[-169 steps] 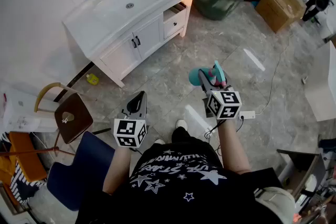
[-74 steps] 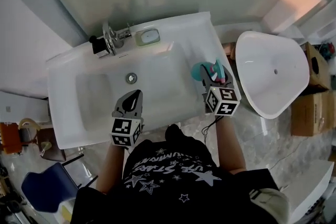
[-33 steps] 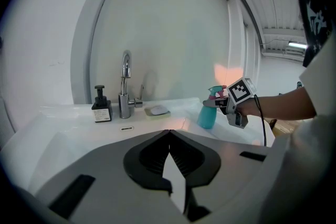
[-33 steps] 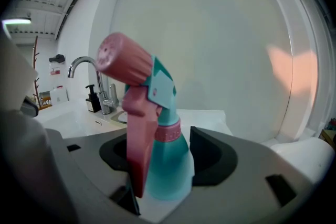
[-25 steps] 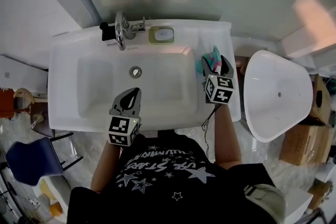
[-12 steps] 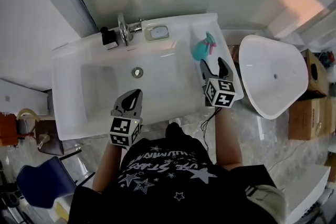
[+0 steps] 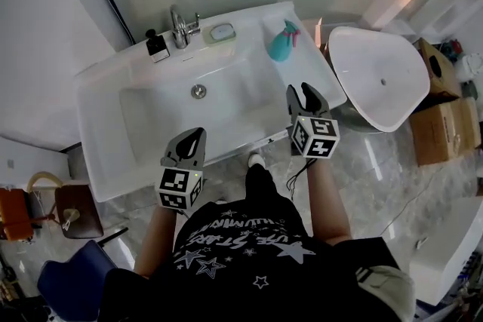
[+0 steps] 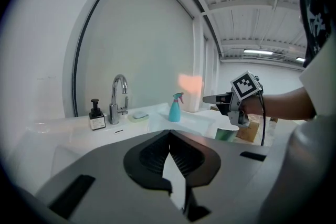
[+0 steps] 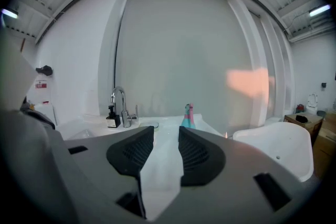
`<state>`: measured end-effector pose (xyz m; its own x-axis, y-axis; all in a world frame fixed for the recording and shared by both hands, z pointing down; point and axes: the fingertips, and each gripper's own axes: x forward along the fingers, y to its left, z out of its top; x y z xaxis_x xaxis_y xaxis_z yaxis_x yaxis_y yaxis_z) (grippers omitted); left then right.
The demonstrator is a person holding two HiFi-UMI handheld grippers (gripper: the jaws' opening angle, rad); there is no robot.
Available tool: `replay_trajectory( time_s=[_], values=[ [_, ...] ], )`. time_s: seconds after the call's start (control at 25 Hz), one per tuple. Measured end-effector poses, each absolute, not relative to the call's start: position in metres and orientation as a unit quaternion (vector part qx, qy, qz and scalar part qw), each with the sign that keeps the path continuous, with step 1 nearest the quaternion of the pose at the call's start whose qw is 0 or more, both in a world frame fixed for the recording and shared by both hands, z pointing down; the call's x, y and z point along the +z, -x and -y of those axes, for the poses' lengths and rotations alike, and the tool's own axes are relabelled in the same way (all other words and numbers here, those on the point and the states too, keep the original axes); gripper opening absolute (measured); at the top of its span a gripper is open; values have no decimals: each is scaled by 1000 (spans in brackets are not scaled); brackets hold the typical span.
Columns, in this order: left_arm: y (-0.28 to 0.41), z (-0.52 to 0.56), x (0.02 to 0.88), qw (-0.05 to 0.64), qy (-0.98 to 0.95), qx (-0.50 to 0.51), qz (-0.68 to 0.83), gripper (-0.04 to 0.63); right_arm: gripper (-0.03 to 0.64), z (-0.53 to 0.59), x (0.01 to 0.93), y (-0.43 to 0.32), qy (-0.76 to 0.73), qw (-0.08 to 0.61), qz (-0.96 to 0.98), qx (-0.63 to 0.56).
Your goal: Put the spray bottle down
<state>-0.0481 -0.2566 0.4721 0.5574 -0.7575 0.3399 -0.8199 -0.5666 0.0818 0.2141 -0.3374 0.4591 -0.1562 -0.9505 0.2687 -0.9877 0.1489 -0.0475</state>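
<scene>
Bright, even white light on my feeds, ceiling strip light (image 8: 265, 52) glowing in the left gripper view, sheen on the sink (image 7: 96, 105) and glossy floor (image 7: 377, 162), soft shadows, fisheye bending and black corners in both gripper views, foreground blurry.

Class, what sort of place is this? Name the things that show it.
Likely a bathroom showroom or storeroom: a sink with a tap, a loose white basin beside it, cardboard boxes on the floor.

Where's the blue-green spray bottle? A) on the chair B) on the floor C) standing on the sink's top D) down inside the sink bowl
C: the spray bottle stands upright on the sink top, at its back right corner.
</scene>
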Motion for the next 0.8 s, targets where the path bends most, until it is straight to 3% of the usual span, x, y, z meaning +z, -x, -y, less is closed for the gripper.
replay_trajectory(
  time_s=[0.32,0.8],
  values=[
    [63,198,473,110,-900,125,402,15,22,237,470,-194,-692,74,706,133],
    [43,161,503,142,-916,151,343,15,14,147,480,-205,-715,89,674,165]
  ],
)
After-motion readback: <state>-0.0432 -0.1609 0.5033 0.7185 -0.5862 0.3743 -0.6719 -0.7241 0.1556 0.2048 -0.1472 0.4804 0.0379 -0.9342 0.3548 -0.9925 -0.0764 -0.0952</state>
